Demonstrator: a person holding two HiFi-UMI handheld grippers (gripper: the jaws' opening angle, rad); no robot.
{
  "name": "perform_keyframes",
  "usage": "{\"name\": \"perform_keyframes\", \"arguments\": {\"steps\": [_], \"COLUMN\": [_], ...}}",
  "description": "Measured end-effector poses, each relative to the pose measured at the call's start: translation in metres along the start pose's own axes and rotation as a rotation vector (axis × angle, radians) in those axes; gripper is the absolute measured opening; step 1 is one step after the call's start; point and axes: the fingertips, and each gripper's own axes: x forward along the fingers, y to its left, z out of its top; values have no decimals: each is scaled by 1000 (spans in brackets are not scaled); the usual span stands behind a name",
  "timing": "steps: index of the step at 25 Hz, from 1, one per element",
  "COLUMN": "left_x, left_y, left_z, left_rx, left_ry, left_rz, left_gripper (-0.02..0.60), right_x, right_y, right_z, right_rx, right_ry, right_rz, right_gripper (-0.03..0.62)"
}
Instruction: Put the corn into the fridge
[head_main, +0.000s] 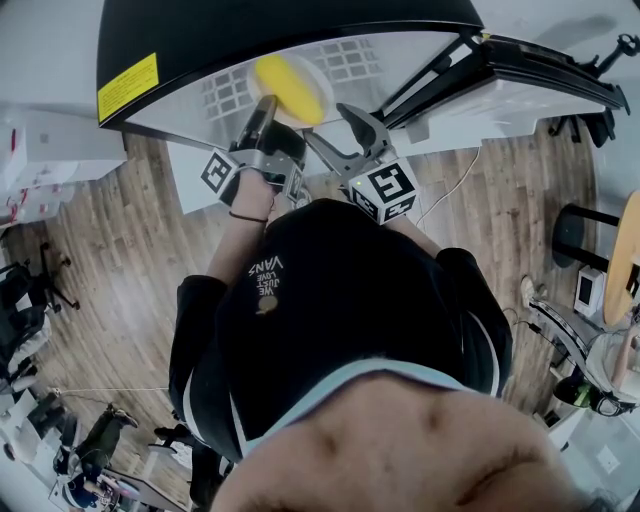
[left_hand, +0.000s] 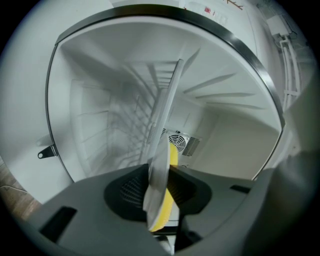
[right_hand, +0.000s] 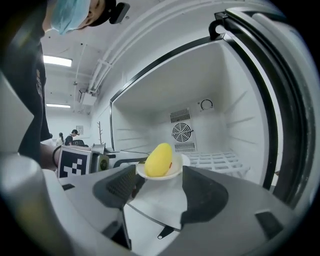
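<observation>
Left gripper view tells me most: my left gripper (left_hand: 157, 192) pinches the rim of a white plate (left_hand: 161, 130), seen edge-on, and the corn (left_hand: 173, 154) lies on the plate's middle. In the right gripper view, plate and corn are held in the air at the front edge of the open fridge (right_hand: 235, 100), short of its wire shelf (right_hand: 215, 160). My right gripper (right_hand: 160, 192) hangs just beside them, fingers spread wide, touching nothing. I judge this is the carry-in step. Next I must keep the plate level, move it in over the shelf, set it flat, then release the rim.
</observation>
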Motion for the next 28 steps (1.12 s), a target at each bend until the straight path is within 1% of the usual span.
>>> {"name": "perform_keyframes", "arguments": {"steps": [5,8,11,20,23,28], "left_x": [0,0,-1,-2,0,0], "left_y": [1,0,-2,-4,-2,-4], "left_z": [1,1,1,0,2,3], "left_rx": [5,9,9,9,1,9], "left_ry": [0,2,7,14,10,21], "left_rz": [-3,-4,-8,-20,-28,-39], "left_gripper": [86,87,87,89,101,114], "right_x": [0,3,6,11,12,16], "right_y": [-3,-1,3,1,-2,-3], "right_z": [-4,-6,-9,-11,-13,-13], "right_rx": [-106,-139,-146,-175,-174,-166], "right_ry": [21,32,50,79,83,90], "right_rz": [-64,-63,-58,-80,-80,-84], "right_gripper": [284,283,283,284,283,284]}}
